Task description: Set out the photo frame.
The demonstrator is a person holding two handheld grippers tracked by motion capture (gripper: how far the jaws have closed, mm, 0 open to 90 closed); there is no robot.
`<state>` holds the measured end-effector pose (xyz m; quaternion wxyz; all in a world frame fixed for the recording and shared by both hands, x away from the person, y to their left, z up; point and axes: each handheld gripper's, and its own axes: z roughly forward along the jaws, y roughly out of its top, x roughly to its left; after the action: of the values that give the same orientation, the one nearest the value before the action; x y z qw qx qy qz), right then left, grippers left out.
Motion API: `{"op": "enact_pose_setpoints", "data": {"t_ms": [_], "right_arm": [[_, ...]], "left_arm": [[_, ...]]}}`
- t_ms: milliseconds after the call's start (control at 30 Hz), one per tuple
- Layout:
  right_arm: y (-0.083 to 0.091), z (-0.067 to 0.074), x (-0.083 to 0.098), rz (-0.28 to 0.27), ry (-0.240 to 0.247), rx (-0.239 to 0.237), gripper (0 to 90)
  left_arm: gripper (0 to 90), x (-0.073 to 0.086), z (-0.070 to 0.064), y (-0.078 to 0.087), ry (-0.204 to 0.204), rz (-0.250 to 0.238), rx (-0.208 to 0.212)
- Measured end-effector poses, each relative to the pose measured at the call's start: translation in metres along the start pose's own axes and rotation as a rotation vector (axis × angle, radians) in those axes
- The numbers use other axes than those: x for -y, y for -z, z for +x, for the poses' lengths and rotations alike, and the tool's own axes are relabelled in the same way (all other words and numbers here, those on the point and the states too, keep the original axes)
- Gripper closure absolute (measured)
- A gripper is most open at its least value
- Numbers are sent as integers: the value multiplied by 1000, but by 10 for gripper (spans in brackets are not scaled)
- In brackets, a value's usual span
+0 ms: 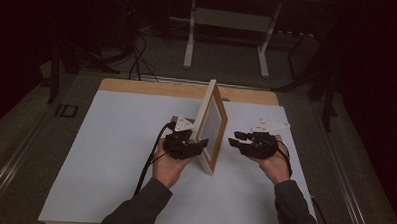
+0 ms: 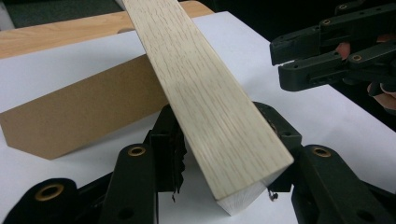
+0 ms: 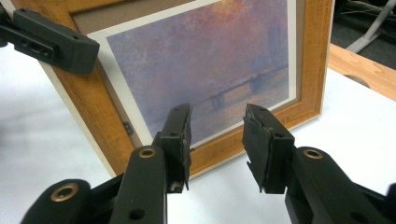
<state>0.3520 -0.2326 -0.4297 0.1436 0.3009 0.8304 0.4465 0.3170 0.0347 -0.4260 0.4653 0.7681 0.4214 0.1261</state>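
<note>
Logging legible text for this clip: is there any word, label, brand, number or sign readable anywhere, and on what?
None can be read in these views.
The picture frame carries a print of a hazy bridge scene with no caption or signature legible.
Its brown backing stand is blank.
The grippers and the white table sheet bear no markings.

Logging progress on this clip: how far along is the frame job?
Done: the frame stands upright on the table, its brown stand out behind. In hand: the left tool straddles the frame's edge, jaws on both sides. Left: the right tool waits open, apart from the picture side, gripping nothing; where the frame ends up is unclear.
</note>
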Motion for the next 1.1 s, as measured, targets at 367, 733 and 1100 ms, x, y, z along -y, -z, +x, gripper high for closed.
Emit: {"op": "enact_pose_setpoints", "data": {"t_ms": [367,733,1100], "right_arm": [[-1,0,0,0,1,0,609],[-1,-1,1,3,-3,0,607],[1,-3,2,2,-4,8,607]], "left_arm": [[626,-1,7,4,10,8,-20],[646,-2,17,7,28,16,8],[660,-2,29,11,35,24,34]]}}
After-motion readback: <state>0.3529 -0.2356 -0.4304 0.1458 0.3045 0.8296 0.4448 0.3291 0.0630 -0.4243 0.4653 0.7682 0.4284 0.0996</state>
